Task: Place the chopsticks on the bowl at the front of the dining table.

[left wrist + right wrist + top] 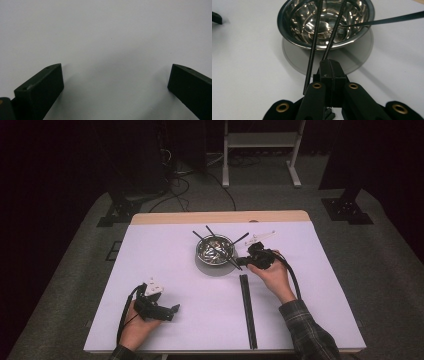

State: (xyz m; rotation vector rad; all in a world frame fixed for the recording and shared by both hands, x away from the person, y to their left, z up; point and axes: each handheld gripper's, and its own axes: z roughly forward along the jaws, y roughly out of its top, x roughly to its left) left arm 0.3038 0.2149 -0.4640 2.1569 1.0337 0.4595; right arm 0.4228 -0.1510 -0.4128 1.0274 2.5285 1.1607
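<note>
A person's right gripper (331,65), jaws clamped on a thin, stiff black stick (335,31) slanting into the steel bowl (215,251) mid-table, holds it near its lower end, likely light and slippery, while the left gripper (161,309) rests wide apart over bare white table (165,265).

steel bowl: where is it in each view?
High view: steel bowl at table centre, just left of the right claw.
Left gripper view: not in it.
Right gripper view: top centre, beyond the shut claw.
Shared landmark: black sticks leaning in the bowl.
</note>
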